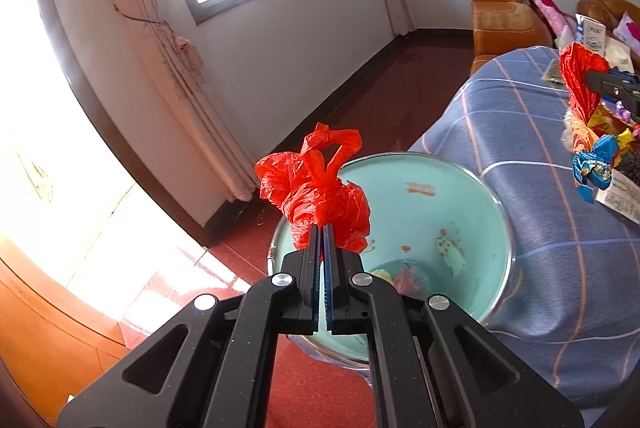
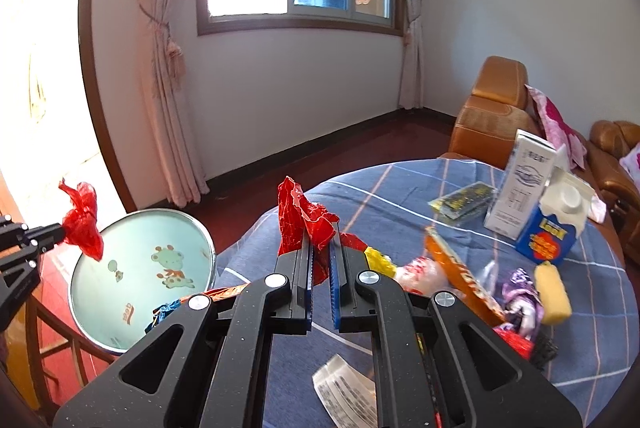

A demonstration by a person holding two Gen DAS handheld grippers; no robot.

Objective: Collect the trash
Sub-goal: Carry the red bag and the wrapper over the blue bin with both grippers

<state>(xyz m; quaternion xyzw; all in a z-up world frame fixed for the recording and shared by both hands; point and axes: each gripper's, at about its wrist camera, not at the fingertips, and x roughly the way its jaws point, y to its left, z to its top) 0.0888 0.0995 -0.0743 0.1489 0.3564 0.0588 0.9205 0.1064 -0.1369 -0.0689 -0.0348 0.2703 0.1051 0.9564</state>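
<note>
Both jaws clamped | left: red plastic bag [image 1: 320, 187] over bin [image 1: 460, 195] | right: red wrapper [image 2: 304, 220]

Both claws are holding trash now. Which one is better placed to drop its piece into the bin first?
Left. The left claw holds the red plastic bag right over the open teal bin. The right claw, gripping a red wrapper, is over the tablecloth, beside the bin.

No legible text: only blurred print on the white carton [image 2: 524, 187] and blue-and-orange carton [image 2: 546, 242].
</note>
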